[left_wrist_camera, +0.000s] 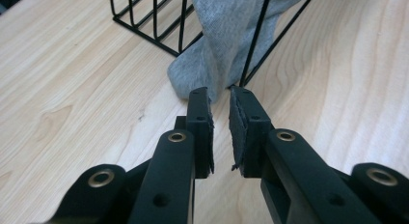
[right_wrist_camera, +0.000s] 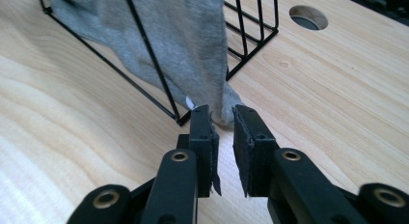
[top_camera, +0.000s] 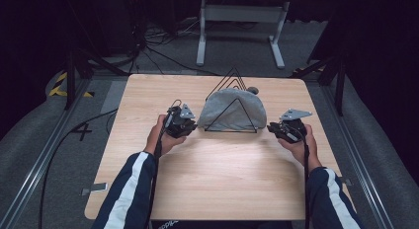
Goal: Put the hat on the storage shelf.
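While both tools sit low at the cloth's bottom corners, I judge the pull hasn't started: the grey cloth [top_camera: 231, 110] is draped over the black wire rack [top_camera: 232, 104] mid-tabletop. My left tool [left_wrist_camera: 220, 96] and right tool [right_wrist_camera: 221, 114] each have jaws slightly spread, pinching nothing yet. What's left is gripping and lifting it off. Underneath is a pale wooden tabletop [top_camera: 207, 179]; beyond it are grey carpet, cables and a white stand [top_camera: 242, 21] in a dark room.

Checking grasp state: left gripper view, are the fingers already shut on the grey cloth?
No: the left gripper fingers stand apart, a gap between them, just short of the grey cloth.
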`<state>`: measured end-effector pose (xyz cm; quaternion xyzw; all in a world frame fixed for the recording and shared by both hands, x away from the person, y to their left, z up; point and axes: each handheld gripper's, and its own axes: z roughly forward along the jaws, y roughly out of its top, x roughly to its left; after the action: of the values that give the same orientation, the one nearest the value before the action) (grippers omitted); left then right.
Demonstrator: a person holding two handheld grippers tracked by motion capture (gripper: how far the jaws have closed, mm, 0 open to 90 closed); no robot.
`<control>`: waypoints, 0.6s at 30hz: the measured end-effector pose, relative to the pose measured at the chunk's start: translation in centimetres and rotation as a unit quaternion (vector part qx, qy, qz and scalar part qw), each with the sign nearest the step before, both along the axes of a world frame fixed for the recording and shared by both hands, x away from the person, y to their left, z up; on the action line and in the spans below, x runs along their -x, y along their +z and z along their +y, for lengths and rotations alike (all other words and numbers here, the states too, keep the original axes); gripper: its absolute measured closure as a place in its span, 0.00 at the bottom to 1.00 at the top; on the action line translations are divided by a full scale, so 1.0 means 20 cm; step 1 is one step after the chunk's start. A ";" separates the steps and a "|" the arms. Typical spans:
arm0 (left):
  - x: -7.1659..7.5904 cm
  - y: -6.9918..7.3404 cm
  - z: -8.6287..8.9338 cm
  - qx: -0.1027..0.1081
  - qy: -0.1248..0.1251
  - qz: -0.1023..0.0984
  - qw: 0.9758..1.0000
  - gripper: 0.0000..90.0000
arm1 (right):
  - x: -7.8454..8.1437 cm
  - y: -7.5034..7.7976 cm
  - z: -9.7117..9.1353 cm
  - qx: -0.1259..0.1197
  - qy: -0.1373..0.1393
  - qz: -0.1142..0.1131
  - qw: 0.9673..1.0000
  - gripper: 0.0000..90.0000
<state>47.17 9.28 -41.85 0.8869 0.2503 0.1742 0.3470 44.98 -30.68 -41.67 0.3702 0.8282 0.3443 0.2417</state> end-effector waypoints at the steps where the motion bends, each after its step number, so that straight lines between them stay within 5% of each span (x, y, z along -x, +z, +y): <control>1: 0.00 0.00 0.00 0.000 0.000 0.000 1.000 0.87 | 0.00 0.00 0.00 0.000 0.000 0.000 1.000 0.86; 18: 0.31 0.03 0.26 -0.042 -0.027 -0.011 0.999 0.75 | 0.29 0.07 -0.11 0.033 0.032 -0.001 0.999 0.73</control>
<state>40.94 14.46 -41.30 0.9051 0.2152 0.1850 0.3166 39.16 -32.85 -40.22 0.3351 0.8503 0.3249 0.2432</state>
